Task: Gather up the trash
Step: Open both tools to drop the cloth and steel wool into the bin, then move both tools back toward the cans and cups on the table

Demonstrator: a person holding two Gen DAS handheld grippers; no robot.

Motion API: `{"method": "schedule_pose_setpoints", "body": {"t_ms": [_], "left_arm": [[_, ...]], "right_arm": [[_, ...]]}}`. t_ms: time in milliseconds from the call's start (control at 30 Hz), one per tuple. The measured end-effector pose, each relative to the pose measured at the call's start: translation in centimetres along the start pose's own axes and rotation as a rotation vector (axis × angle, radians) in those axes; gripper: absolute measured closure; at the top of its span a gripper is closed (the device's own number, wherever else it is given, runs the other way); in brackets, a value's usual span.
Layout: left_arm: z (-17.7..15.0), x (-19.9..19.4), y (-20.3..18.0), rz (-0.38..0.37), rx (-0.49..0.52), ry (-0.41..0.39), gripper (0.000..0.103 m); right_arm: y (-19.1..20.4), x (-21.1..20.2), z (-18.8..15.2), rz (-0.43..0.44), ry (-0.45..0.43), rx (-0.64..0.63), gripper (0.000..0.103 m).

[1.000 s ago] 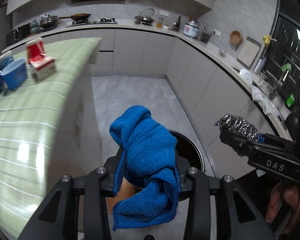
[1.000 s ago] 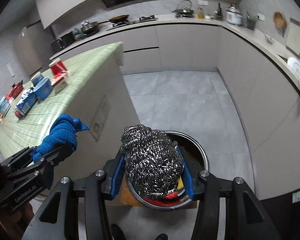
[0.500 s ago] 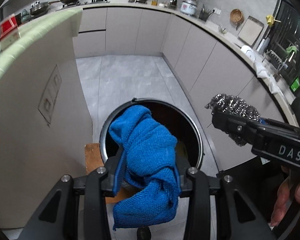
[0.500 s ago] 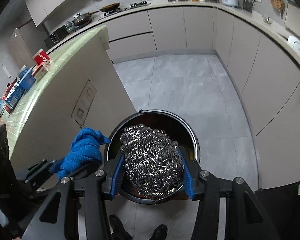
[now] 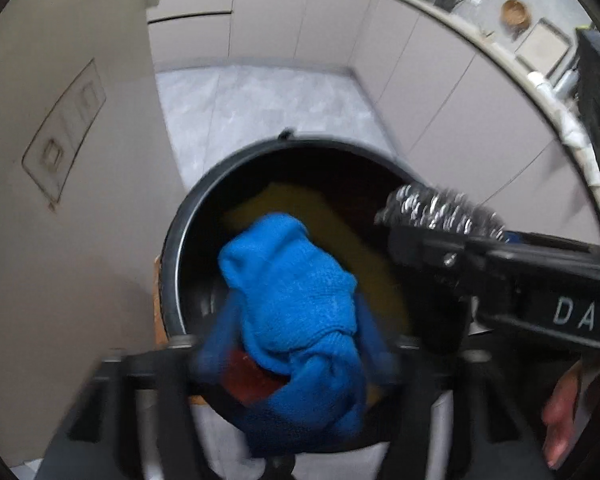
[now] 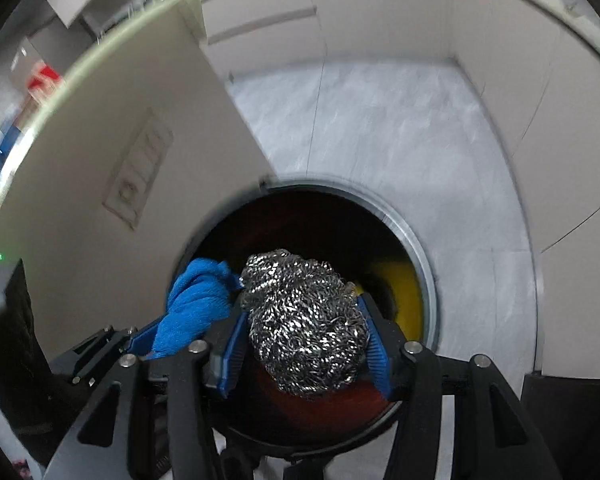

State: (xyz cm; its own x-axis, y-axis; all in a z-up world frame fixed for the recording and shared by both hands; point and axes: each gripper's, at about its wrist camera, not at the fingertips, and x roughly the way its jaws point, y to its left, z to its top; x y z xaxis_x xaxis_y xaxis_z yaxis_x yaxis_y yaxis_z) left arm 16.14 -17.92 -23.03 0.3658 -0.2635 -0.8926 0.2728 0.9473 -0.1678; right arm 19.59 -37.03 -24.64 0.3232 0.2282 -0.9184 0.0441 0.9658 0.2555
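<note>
My left gripper point(image 5: 296, 344) is shut on a blue knitted cloth point(image 5: 296, 300) and holds it over the mouth of a round black trash bin point(image 5: 172, 240) on the floor. My right gripper point(image 6: 306, 340) is shut on a steel wool scourer point(image 6: 304, 320) and holds it over the same bin point(image 6: 420, 248). The scourer also shows at the right in the left wrist view point(image 5: 440, 210), and the cloth at the left in the right wrist view point(image 6: 196, 304). Yellow point(image 5: 300, 208) and red point(image 6: 332, 408) trash lies inside the bin.
The kitchen island's beige side panel point(image 5: 60, 160) stands close on the left of the bin. Grey floor tiles point(image 6: 380, 120) lie beyond it. Beige cabinets point(image 5: 440, 80) with a cluttered counter curve along the back and right.
Both grippers have dropped lower and closer to the bin, which now fills more of each view. The island top has slid out of sight. Both still hold their items.
</note>
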Motion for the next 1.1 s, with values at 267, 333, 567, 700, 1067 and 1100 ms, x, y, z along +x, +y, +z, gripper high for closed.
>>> {"method": "schedule_pose_setpoints", "body": {"t_ms": [267, 333, 567, 700, 1067, 1100], "left_arm": [[0.2, -2.3, 0.7, 0.076, -0.035, -0.013, 0.021], [0.7, -3.4, 0.9, 0.080, -0.036, -0.033, 0.021], [2.1, -8.6, 1.5, 0.091, -0.039, -0.121, 0.021], [3.7, -9.9, 2.3, 0.096, -0.044, -0.155, 0.021], [3.4, -19.5, 5.8, 0.125, -0.096, -0.286, 0.021], [3.2, -19.9, 6.3, 0.126, -0.108, -0.294, 0.021]], "right_arm": [[-2.5, -2.2, 0.6, -0.056, -0.059, 0.095, 0.013], [-2.2, -3.3, 0.8, -0.064, -0.078, 0.094, 0.013], [-0.2, -6.6, 1.8, -0.082, -0.130, 0.044, 0.013], [1.2, -8.5, 2.4, -0.083, -0.159, 0.020, 0.013], [8.3, -15.1, 3.0, -0.038, -0.273, -0.101, 0.013], [9.2, -15.5, 2.9, -0.026, -0.280, -0.116, 0.013]]}}
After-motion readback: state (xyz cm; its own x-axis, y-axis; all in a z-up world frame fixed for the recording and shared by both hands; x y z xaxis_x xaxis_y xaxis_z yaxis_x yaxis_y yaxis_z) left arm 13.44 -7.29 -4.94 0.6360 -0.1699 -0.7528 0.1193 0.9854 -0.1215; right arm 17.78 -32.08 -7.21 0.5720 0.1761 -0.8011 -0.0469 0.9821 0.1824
